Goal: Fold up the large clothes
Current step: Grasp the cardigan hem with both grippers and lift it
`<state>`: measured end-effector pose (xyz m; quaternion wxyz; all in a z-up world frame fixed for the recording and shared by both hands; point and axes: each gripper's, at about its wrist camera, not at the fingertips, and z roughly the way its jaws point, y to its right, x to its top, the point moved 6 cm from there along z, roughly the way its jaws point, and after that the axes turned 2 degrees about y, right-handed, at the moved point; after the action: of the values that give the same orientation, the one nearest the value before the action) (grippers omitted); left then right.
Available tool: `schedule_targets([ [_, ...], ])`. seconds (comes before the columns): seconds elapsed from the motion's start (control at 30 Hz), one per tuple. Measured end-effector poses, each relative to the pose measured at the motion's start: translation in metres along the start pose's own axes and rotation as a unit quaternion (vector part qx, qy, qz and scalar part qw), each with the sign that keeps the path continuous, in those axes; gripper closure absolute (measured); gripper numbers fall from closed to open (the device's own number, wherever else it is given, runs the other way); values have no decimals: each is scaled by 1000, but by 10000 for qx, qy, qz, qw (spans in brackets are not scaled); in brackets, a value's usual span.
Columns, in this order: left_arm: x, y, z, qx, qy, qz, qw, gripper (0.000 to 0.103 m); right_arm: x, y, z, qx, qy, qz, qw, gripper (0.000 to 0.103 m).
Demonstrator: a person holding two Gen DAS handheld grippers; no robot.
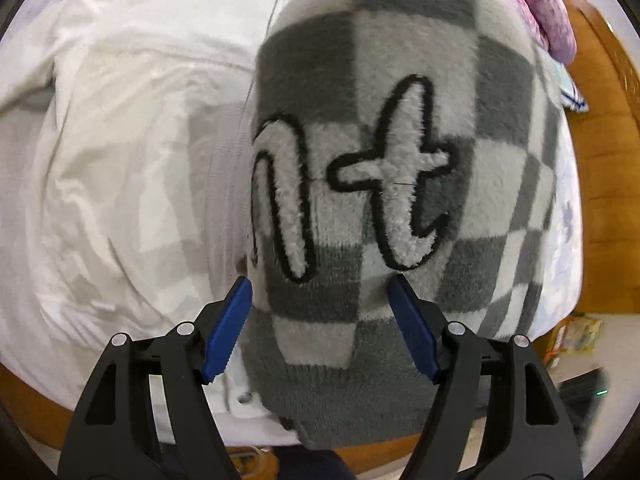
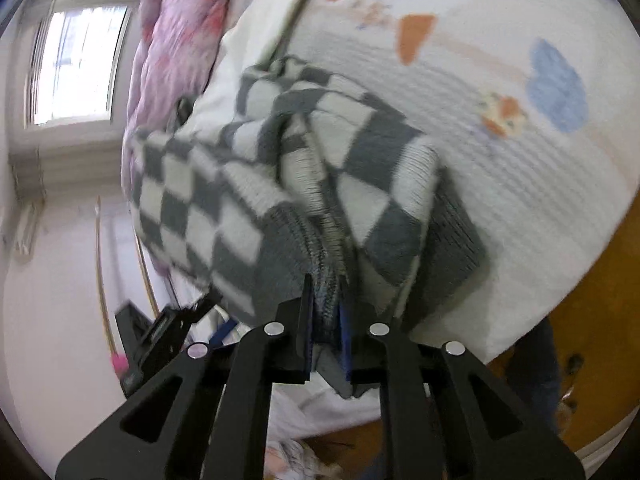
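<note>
One fluffy grey-and-white checkered sweater (image 1: pixel 400 160), with outlined letters across its front, lies on a bed, partly over a white garment (image 1: pixel 132 140) spread beside it. The sweater looks already narrowed into a long panel, so I judge the folding is partway through: the sides seem turned in, while the lengthwise fold and final squaring are left. The right gripper (image 2: pixel 325 312) has its jaws pressed nearly together on a bunch of the sweater's grey ribbed edge, which hangs lifted off the patterned white bedsheet (image 2: pixel 520 160). The left gripper (image 1: pixel 320 300) has its blue-padded jaws spread wide, straddling the lower part of the sweater and gripping nothing; whether its tips touch the knit I cannot tell. A pink-and-purple quilt (image 2: pixel 176 48) lies bunched at the bed's far side, and the wooden bed frame (image 1: pixel 600 200) edges the mattress.
</note>
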<state>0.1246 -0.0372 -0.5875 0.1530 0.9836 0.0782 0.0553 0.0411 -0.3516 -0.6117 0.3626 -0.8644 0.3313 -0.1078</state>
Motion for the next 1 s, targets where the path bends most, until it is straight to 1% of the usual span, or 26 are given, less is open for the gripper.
schedule_targets([
  [0.03,2,0,0,49,-15,-21,10000,32,6,-7,-4,-110,35,-279,9995,67],
  [0.1,4,-1,1,85,-75,-24,9999,32,20,-16,-10,-297,162,-732,9967,51],
  [0.13,7,8,1,92,-86,-27,9999,32,29,-23,-11,-311,219,-998,9943,49],
  [0.17,7,9,0,93,-87,-23,9999,32,39,-32,-9,-272,175,-1335,9905,46],
  [0.23,12,17,1,84,-84,-65,9999,32,58,-48,7,-352,64,-1954,9801,38],
  [0.27,20,20,3,65,-89,-115,9999,32,64,-53,18,-394,-2,-2160,9756,36],
  [0.33,21,19,1,37,-98,-190,9998,32,78,-59,44,-537,-194,-2469,9674,36],
  [0.37,15,13,1,27,-105,-203,9997,32,82,-58,54,-585,-311,-2491,9662,36],
  [0.4,17,15,0,22,-113,-204,9997,32,88,-56,69,-635,-451,-2455,9663,36],
  [0.43,8,11,2,19,-119,-194,9997,32,92,-56,81,-617,-590,-2431,9663,36],
  [0.5,5,7,1,3,-145,-188,9997,32,95,-57,97,-580,-774,-2414,9656,34],
  [0.53,6,9,1,9,-136,-186,9997,32,95,-58,101,-617,-813,-2415,9650,30],
  [0.6,9,12,2,-18,-153,-186,9997,32,94,-60,112,-759,-915,-2544,9598,26],
  [0.63,2,11,3,-33,-160,-185,9997,32,94,-59,117,-850,-923,-2633,9565,25],
  [0.7,4,8,2,-74,-181,-208,9996,32,92,-55,124,-1042,-989,-2756,9505,23],
  [0.73,4,9,1,-89,-190,-198,9996,32,91,-52,127,-1097,-985,-2748,9501,23],
  [0.77,4,9,2,-99,-193,-196,9996,32,90,-51,126,-1066,-975,-2687,9523,24],
  [0.8,5,7,3,-107,-197,-212,9995,32,90,-48,127,-1065,-984,-2612,9543,30],
  [0.83,6,6,3,-136,-224,-237,9994,32,90,-48,125,-998,-906,-2561,9572,44],
  [0.87,6,5,3,-148,-242,-260,9993,32,89,-49,122,-983,-834,-2618,9565,50],
  [0.9,6,4,1,-160,-250,-269,9992,32,88,-52,119,-901,-805,-2708,9550,67],
  [0.93,6,3,-1,-203,-250,-276,9991,31,84,-56,111,-831,-764,-2821,9527,77],
  [0.97,5,4,-4,-330,-234,-304,9987,31,82,-60,104,-797,-726,-2878,9516,78],
  [1.0,4,4,-7,-447,-205,-329,9983,31,80,-62,95,-693,-683,-2869,9530,80],
])
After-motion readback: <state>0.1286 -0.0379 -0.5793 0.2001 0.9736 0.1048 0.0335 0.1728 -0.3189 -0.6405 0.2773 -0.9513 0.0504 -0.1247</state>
